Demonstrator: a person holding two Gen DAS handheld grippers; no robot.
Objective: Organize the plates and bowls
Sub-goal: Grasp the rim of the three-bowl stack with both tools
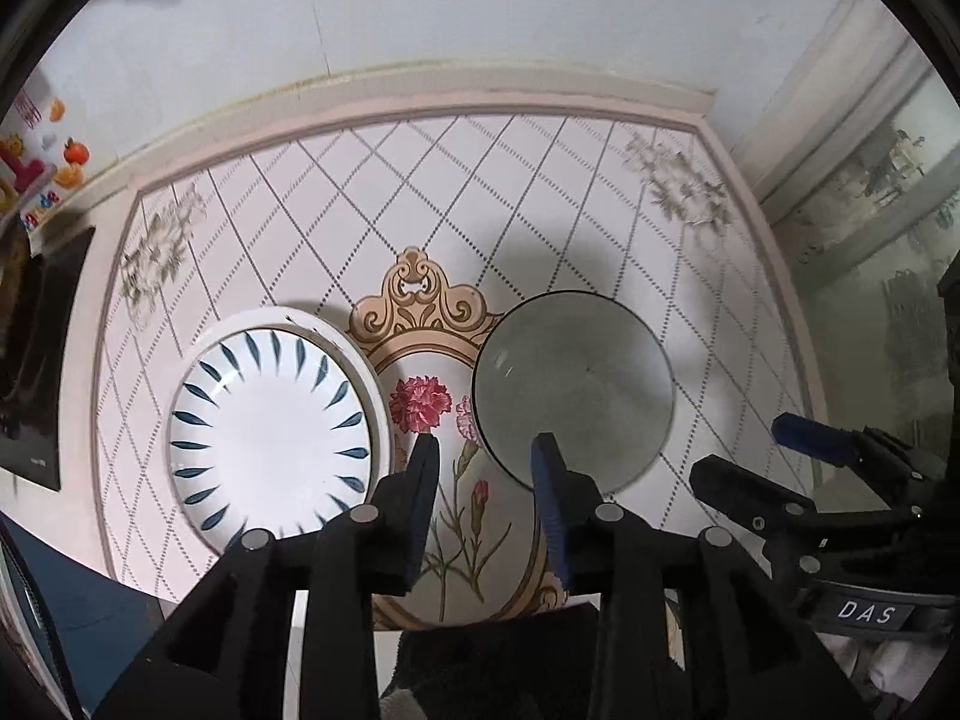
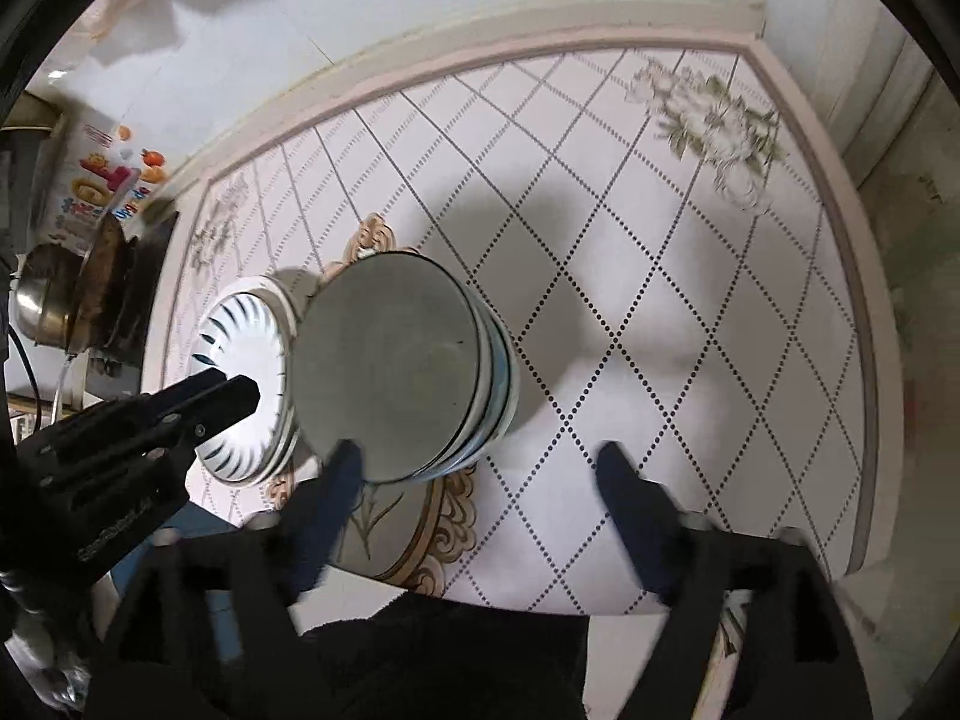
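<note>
A stack of white plates with blue leaf marks (image 1: 270, 432) lies on the table at the left, also in the right wrist view (image 2: 243, 387). Beside it stands a stack of bowls topped by a grey-green bowl (image 1: 573, 387), also in the right wrist view (image 2: 390, 366). My left gripper (image 1: 483, 456) is open and empty, its fingers hovering between the plates and the bowls; it shows in the right wrist view (image 2: 231, 399) over the plates. My right gripper (image 2: 480, 462) is open and empty, its left finger near the bowl stack's near rim; it shows in the left wrist view (image 1: 750, 450).
The table (image 1: 420, 180) has a diamond-tile top with a flower medallion and a pink rim; a white wall runs behind it. A metal pot (image 2: 42, 300) and a colourful box (image 2: 102, 180) stand off the table's left side.
</note>
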